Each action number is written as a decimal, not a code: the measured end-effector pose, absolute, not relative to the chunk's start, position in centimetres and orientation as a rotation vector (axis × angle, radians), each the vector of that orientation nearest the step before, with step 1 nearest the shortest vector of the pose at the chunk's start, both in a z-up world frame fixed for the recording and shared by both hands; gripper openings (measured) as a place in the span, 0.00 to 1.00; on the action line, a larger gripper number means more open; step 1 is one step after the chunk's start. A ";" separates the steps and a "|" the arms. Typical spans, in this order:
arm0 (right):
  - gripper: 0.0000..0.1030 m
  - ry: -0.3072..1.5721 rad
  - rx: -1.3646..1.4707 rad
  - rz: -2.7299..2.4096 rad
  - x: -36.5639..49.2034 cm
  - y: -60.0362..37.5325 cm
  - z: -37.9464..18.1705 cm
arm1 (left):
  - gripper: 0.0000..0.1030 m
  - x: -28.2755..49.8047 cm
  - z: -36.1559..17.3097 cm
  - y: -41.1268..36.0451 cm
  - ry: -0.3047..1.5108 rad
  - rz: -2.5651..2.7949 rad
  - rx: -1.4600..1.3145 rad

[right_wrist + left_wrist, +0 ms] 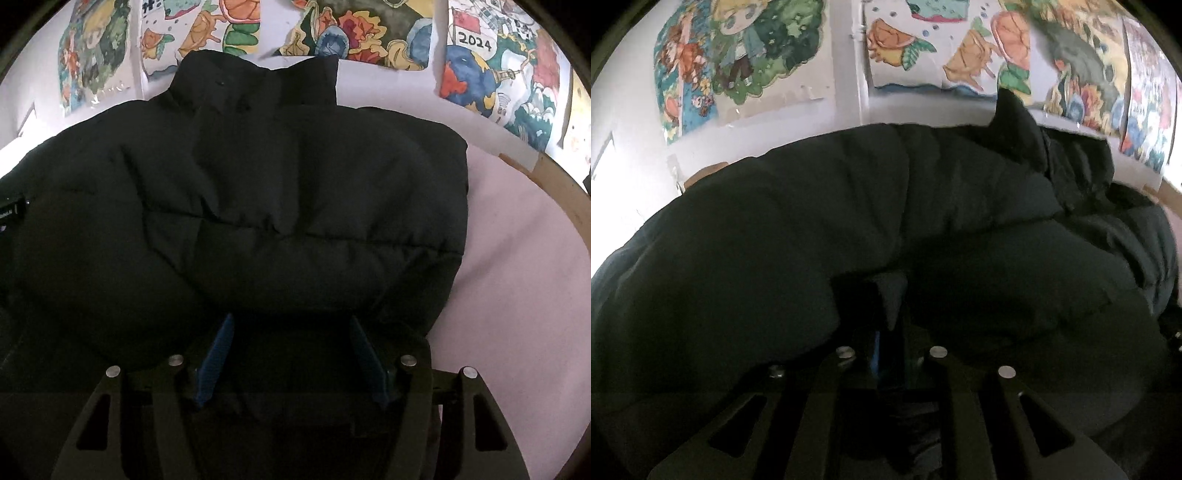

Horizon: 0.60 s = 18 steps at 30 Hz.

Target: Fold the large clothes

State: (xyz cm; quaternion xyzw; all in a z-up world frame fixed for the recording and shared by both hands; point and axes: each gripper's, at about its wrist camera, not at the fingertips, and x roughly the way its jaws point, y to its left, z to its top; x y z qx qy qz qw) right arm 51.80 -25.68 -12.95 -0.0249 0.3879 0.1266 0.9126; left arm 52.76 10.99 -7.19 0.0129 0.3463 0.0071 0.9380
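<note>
Jacket (258, 206) lying puffy across pink worktop (517, 277), collar (258, 79) toward far edge, right side near wooden rim.

Left gripper (886, 314) pinching jacket fold, jaws nearly closed on fabric.

Right gripper (291, 354) gaping wide, hem bulging between blue pads (218, 354), apparently ungripped.

Judging: right should be closing deep on hem, both lifting evenly; padding likely slipping.
</note>
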 end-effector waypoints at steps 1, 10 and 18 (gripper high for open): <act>0.62 0.794 -0.054 0.259 51.7 -25.7 -12.9 | 0.13 52.6 -7.0 11.3 0.703 0.010 0.009; 0.74 0.787 0.005 0.265 49.6 -25.8 -10.1 | 0.65 44.6 -3.9 15.3 0.691 -0.032 -0.256; 0.80 0.786 0.148 0.380 46.9 -23.4 -5.6 | 0.84 33.7 -3.3 22.3 0.577 0.246 -0.564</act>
